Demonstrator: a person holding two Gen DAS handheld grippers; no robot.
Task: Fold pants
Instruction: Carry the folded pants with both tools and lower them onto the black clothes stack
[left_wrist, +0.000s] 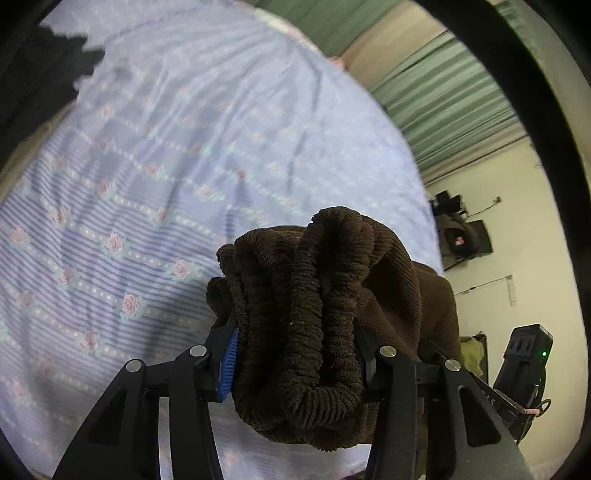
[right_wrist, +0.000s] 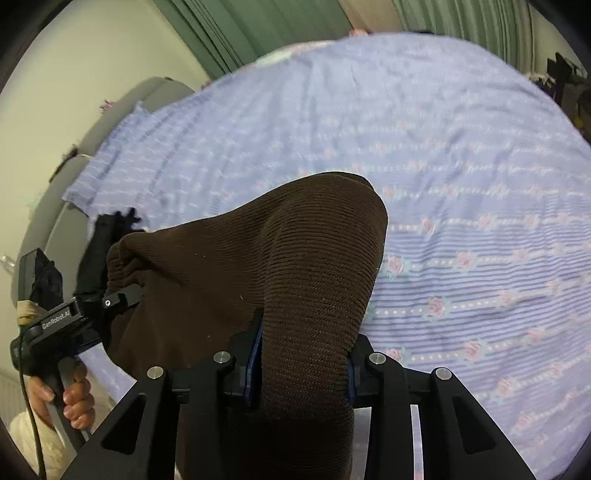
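The pants are dark brown ribbed knit. My left gripper is shut on their bunched elastic waistband, held above the bed. In the right wrist view my right gripper is shut on a thick fold of the same pants, which drape leftward to the left gripper. A hand holds that left gripper's handle. The rest of the pants hangs below both grippers, out of sight.
A bed with a lilac floral striped sheet fills both views. A dark garment lies at its far left. Green curtains and a cream wall stand behind. Black equipment sits at the right.
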